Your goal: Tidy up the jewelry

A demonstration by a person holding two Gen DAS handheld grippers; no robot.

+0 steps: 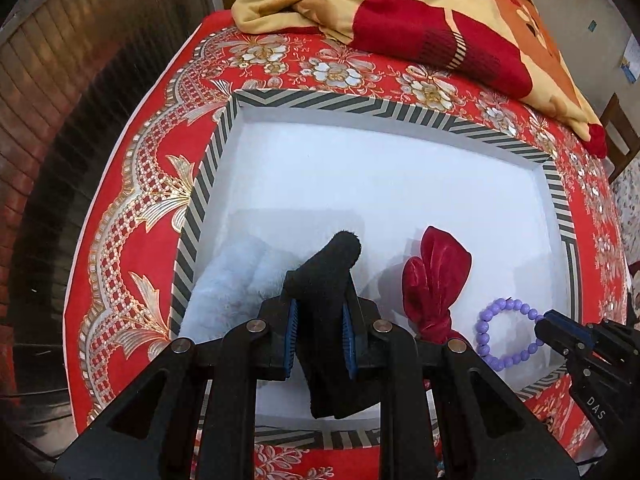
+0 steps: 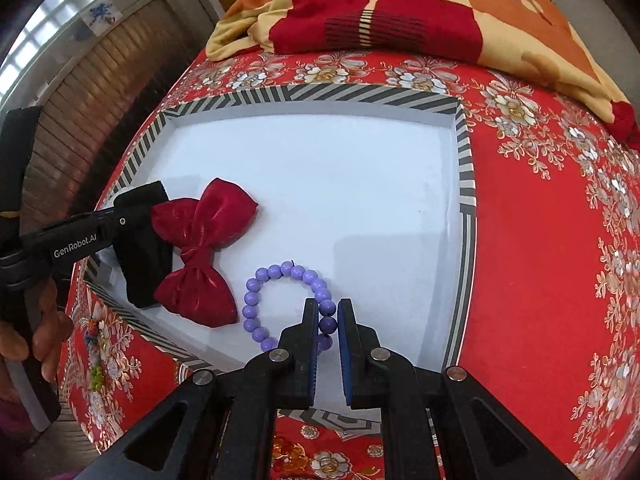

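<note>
A white tray with a striped rim (image 1: 224, 148) (image 2: 464, 168) sits on the red bedspread. My left gripper (image 1: 320, 320) is shut on a black fuzzy fabric piece (image 1: 328, 280), held over the tray's near left; it also shows in the right wrist view (image 2: 140, 248). A red velvet bow (image 1: 434, 280) (image 2: 204, 248) lies in the tray beside it. My right gripper (image 2: 328, 312) is shut on a purple bead bracelet (image 2: 276, 276) resting on the tray floor; the bracelet also shows in the left wrist view (image 1: 504, 332). A pale fluffy item (image 1: 232, 280) lies in the tray's left corner.
A red, yellow and orange blanket (image 1: 420, 12) (image 2: 400, 12) is bunched at the far edge of the bed. A colourful bead string (image 2: 94, 356) lies on the bedspread left of the tray. A brick and slatted wall (image 1: 48, 100) stands to the left.
</note>
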